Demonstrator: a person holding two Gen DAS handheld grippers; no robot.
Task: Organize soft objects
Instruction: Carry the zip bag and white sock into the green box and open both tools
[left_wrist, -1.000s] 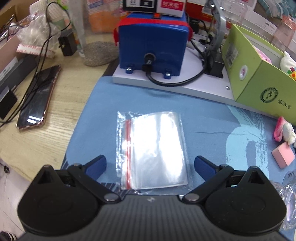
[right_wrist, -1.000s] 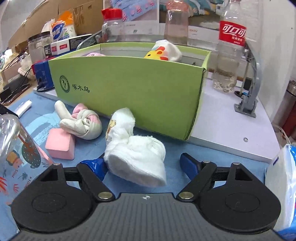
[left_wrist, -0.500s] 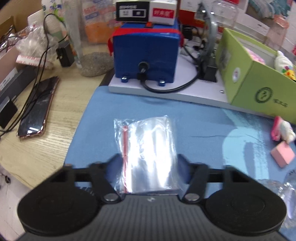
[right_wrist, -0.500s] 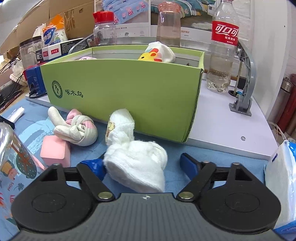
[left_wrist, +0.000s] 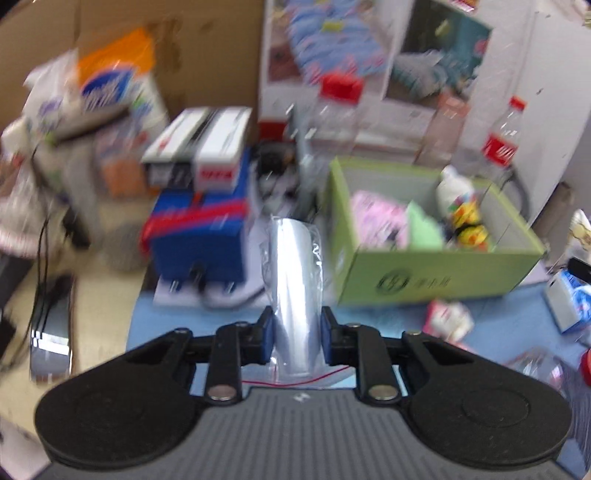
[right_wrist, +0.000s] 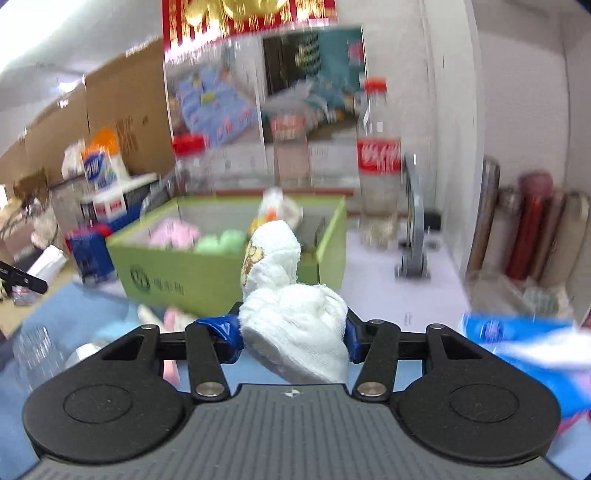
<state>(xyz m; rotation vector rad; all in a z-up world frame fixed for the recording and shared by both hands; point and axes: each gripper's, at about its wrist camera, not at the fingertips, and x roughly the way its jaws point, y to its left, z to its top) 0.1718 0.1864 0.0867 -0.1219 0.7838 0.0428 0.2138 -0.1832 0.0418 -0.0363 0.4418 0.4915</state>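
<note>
Both grabs landed: left gripper (left_wrist: 294, 332) is pinching the clear zip bag (left_wrist: 295, 280), right gripper (right_wrist: 293, 334) is squeezing the white sock (right_wrist: 291, 314), both now lifting off the blue mat (left_wrist: 170, 321) toward the green box (left_wrist: 436, 273) at the far side.

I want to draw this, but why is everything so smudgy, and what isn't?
Left wrist view: the shelves and green box are smeared by motion blur, while the left gripper and its clear plastic bag, which glares white, stay sharp. Right wrist view: the bottles blur, the white sock between the fingers stays crisp.
</note>
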